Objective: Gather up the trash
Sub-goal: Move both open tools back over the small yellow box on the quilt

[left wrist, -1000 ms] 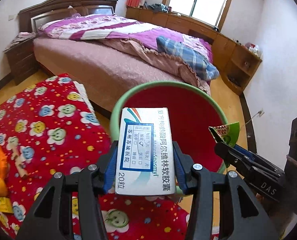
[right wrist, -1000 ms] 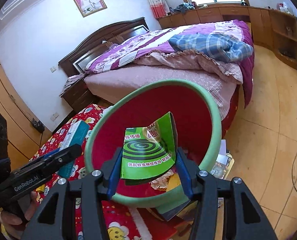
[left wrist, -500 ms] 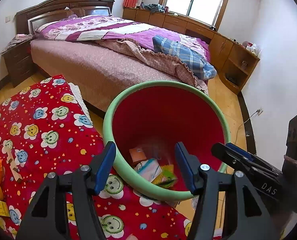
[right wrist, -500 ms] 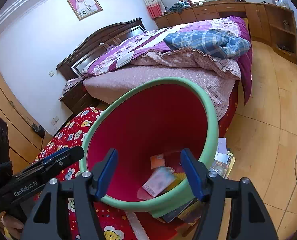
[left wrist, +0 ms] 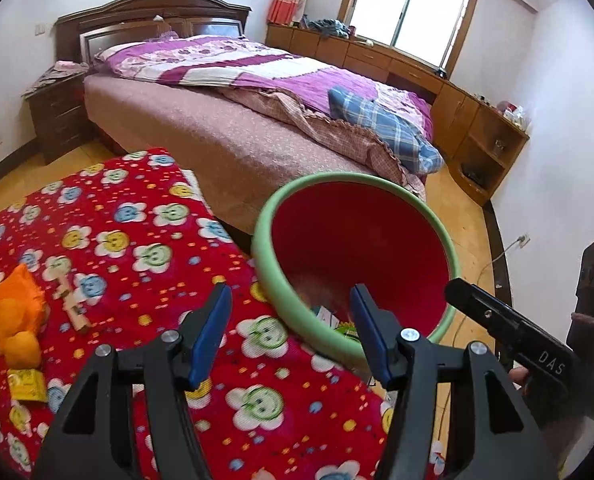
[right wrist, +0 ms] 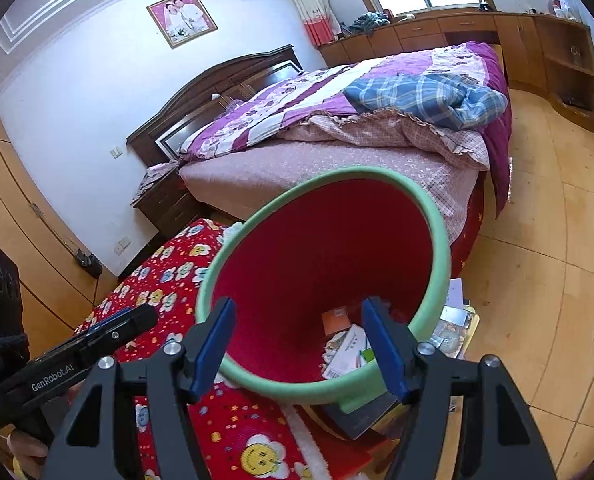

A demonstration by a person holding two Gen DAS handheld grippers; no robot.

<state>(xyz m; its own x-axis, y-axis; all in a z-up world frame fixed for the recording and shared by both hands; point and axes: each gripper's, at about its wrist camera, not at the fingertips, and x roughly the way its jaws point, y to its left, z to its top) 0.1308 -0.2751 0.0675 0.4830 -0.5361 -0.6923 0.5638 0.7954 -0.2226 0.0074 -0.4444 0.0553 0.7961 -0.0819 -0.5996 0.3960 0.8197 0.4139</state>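
Two sets of tongs are seen spread open and empty, the left tongs and the right tongs, both held near the green-rimmed red bin. The bin is tilted against the right edge of the red flower-print blanket, with the bed beyond it. Inside the bin, a white medicine box and an orange packet are lying. On the blanket's left side, crumpled orange trash and a yellow wrapper are left.
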